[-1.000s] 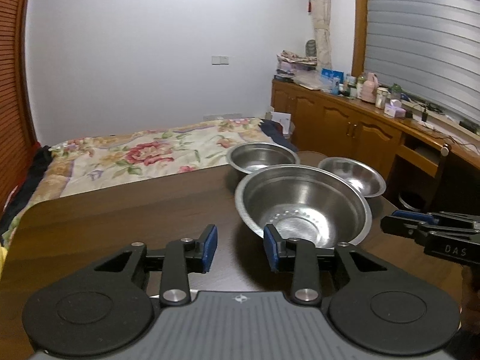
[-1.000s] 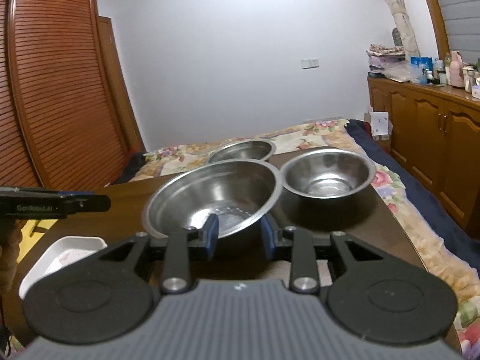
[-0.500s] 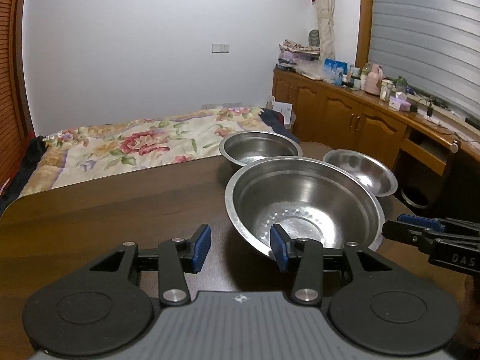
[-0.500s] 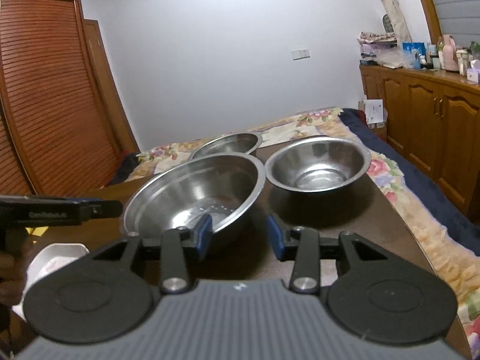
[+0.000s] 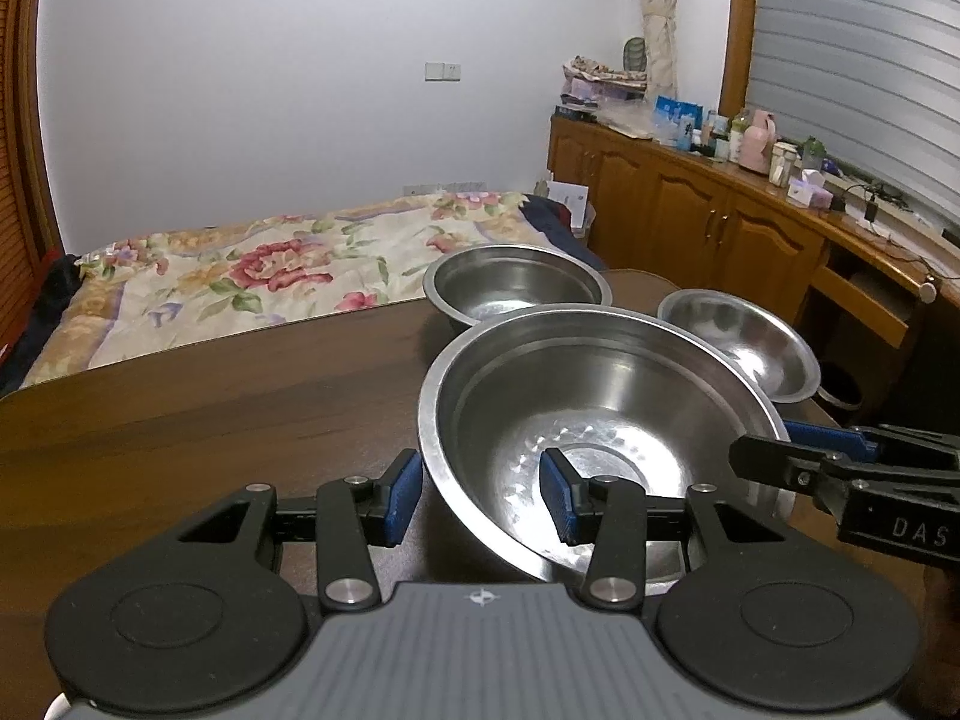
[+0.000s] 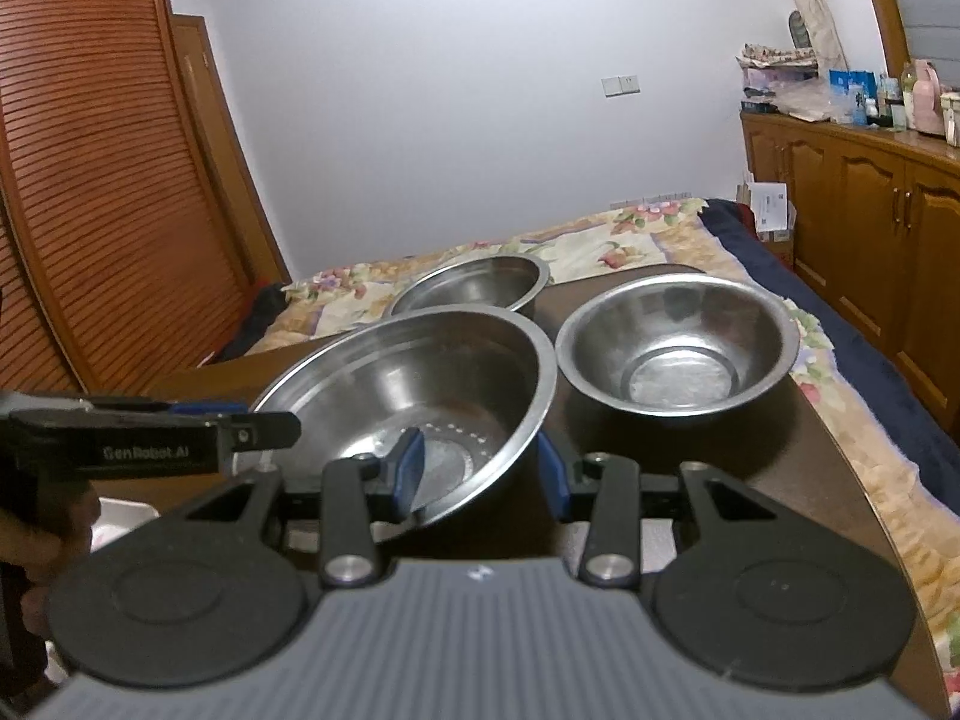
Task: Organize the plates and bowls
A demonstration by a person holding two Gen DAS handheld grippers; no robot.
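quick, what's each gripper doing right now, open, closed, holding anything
Left gripper: open, fingers straddling the near rim of the large steel bowl, holding nothing.
Right gripper: open, likewise straddling that bowl's rim.

Silver steel bowls — dark brown table — floral cream bedspread, blue-padded tongs.

White letters "DAS" stand on the black body of the right tongs, seen at the right edge of the left wrist view; the word runs out of frame. "GenRobot.AI" is printed in pale letters on the black side of the left tongs in the right wrist view. Labels on the sideboard packages are too small to read.
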